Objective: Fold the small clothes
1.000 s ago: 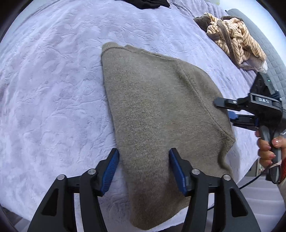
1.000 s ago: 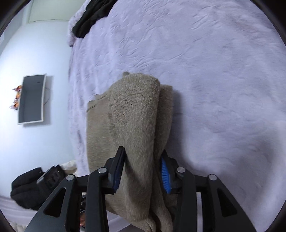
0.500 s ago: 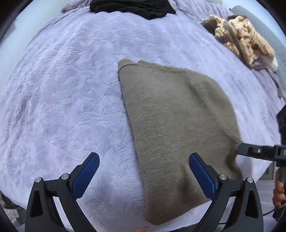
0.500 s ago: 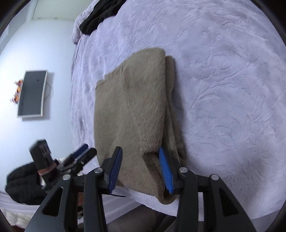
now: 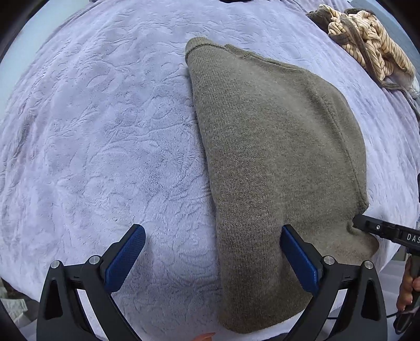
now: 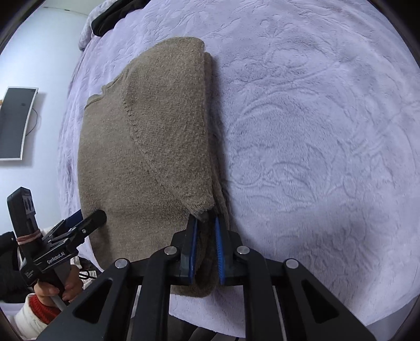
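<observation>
A taupe knit sweater lies folded lengthwise on the lavender bedspread. My left gripper is wide open, its right finger resting on the sweater's near end, its left finger over bare bedspread. My right gripper is shut on the sweater's near right edge, pinching the folded layers. The right gripper also shows in the left wrist view at the sweater's right corner. The left gripper shows in the right wrist view at the sweater's left side.
A striped tan garment lies bunched at the far right of the bed. A black garment lies at the far end. The bed's near edge runs just below both grippers. A monitor hangs on the left wall.
My left gripper let go of the sweater and opened wide. My right gripper lowered the lifted fold onto the bed and closed tighter on the sweater's edge.
</observation>
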